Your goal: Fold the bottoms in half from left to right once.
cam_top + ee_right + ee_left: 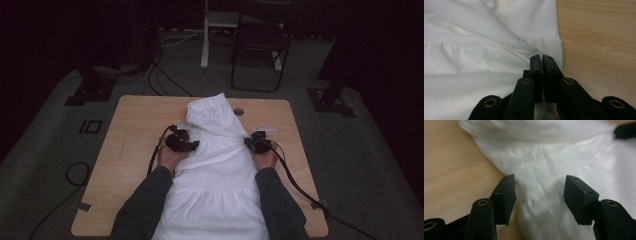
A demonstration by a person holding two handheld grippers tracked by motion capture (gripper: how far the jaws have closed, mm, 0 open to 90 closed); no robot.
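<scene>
A white garment (215, 165) lies lengthwise on the wooden table (135, 130), its far end bunched up and its wide hem toward the person. My left gripper (193, 145) sits at the garment's left edge. In the left gripper view its jaws stand open (539, 181) over creased white cloth (544, 157), with the pads not pressing on it. At the garment's right edge is my right gripper (248, 143). In the right gripper view it is shut (541, 57), pinching the white cloth (474, 50) near a gathered seam, with bare wood (599, 50) beside it.
A round hole (238, 111) is in the tabletop just beyond the garment. Bare wood (449, 170) lies to the left of the cloth. A dark folding chair (260, 45) and a white stand (205, 35) are on the floor behind the table. Cables (75, 175) trail on the carpet.
</scene>
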